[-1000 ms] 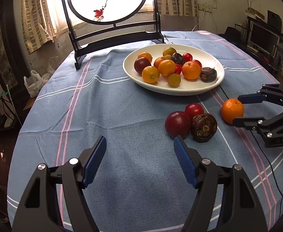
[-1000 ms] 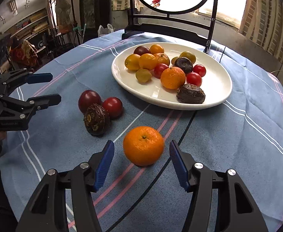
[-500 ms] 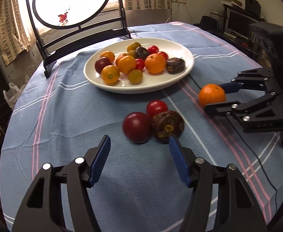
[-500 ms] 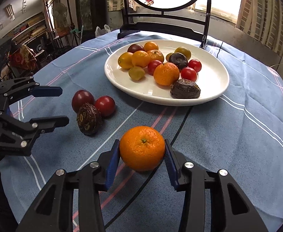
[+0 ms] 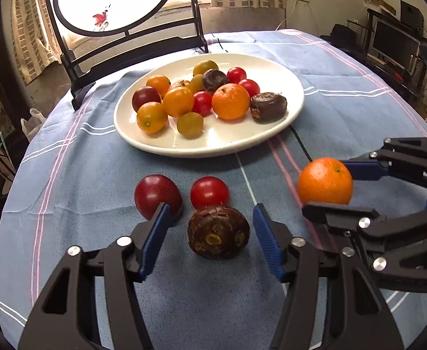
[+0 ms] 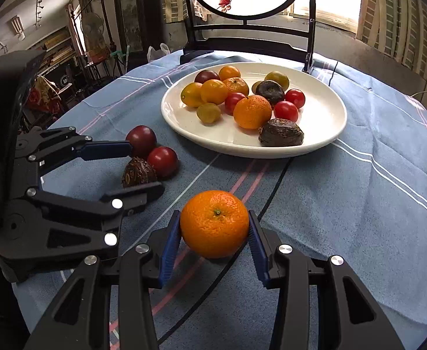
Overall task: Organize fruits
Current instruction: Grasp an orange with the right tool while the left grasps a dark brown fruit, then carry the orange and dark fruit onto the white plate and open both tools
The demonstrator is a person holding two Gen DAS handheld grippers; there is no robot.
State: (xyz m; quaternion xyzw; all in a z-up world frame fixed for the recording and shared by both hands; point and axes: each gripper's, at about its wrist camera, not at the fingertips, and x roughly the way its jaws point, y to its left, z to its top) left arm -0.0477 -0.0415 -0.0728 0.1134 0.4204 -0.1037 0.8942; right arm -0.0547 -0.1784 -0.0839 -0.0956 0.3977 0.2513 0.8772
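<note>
Both grippers are the same build: the left gripper and right gripper are matte black plastic linkage arms with triangular cutouts, shiny round silver screws at the joints, and ribbed blue pads lining the inside of each finger.

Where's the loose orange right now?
The orange sits between the right claw's pads in the right wrist view, on the tablecloth before the plate.
</note>
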